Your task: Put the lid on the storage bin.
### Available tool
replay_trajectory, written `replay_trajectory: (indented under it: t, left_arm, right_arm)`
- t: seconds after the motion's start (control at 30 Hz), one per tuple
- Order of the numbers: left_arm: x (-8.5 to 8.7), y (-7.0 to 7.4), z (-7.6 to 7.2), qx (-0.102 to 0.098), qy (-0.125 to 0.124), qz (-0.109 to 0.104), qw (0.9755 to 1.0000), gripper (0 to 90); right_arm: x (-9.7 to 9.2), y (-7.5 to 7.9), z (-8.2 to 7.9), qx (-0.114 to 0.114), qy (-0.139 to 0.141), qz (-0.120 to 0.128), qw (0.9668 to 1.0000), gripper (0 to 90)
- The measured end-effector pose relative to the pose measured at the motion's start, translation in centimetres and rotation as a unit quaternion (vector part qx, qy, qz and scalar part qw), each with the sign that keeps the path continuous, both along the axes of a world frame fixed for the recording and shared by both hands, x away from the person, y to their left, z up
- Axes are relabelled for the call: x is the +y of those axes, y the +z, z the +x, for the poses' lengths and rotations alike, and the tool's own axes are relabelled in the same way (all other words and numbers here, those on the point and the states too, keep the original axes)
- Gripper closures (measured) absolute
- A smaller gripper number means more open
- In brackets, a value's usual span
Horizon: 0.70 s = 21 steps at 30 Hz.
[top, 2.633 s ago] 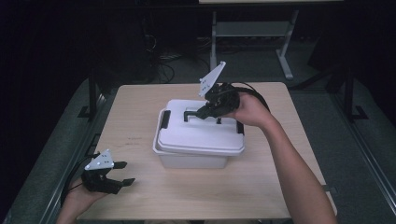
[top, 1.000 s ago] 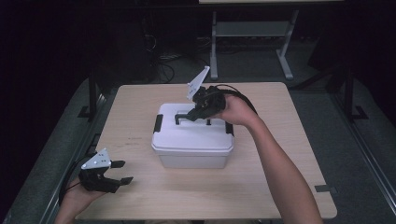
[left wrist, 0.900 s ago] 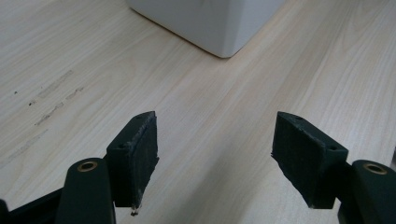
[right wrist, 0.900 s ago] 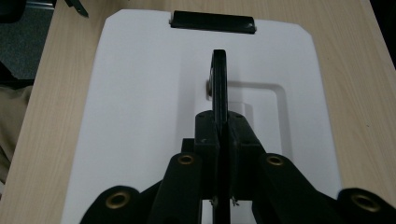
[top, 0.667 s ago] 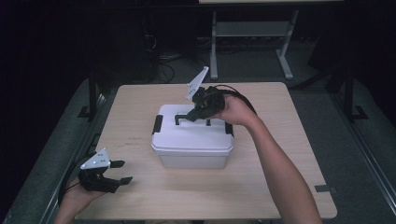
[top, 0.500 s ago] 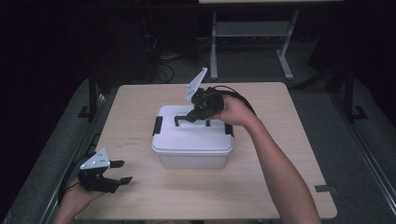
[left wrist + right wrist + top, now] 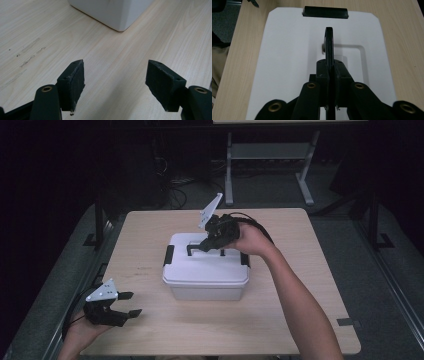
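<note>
- Where the near left corner of the counter (image 7: 150,235) is reached by a hand (image 7: 80,336), the left tool (image 7: 127,304) is held low over the wood, its jaws spread apart with nothing between them.
- Bare wood grain is seen between its two dark pads (image 7: 75,82) in the left gripper view, and a lower corner of the white box (image 7: 117,15) is seen beyond them, well apart from the tips.
- A grey three-cornered plate (image 7: 102,291) is carried on top of the left tool.
- Farther in, the box (image 7: 207,275) is set upright near the middle of the counter, its lid (image 7: 200,267) on, with a black latch (image 7: 169,255) at the left end and another at the right.
- Over the lid, the right tool (image 7: 197,247) is brought in by the right hand (image 7: 250,240) from the right and slightly behind.
- Its jaws are closed tight on the black handle (image 7: 329,45) of the lid, which is raised on edge from its recess and is pinched between the pads (image 7: 322,72) in the right gripper view.
- Beyond the handle, one black latch (image 7: 325,11) is seen at the far end of the lid.
</note>
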<state>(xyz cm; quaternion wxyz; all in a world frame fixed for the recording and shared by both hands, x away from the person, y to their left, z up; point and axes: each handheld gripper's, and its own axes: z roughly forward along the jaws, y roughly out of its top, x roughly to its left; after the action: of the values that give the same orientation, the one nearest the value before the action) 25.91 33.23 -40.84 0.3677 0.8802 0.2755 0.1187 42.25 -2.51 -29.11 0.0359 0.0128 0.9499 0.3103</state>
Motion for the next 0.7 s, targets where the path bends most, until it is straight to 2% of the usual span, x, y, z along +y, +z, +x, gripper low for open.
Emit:
replay_trajectory:
  t: [0.4,0.7]
  left_arm:
    - [-0.06,0.06,-0.07,-0.002,0.001,-0.002,1.0000,30.8]
    - [-0.20,-0.06,-0.07,0.000,0.000,-0.006,1.0000,30.7]
  right_arm:
    - [-0.03,-0.06,-0.20,0.003,0.000,0.004,1.0000,82.6]
    - [-0.18,-0.10,-0.66,0.018,-0.001,0.005,0.9998,73.7]
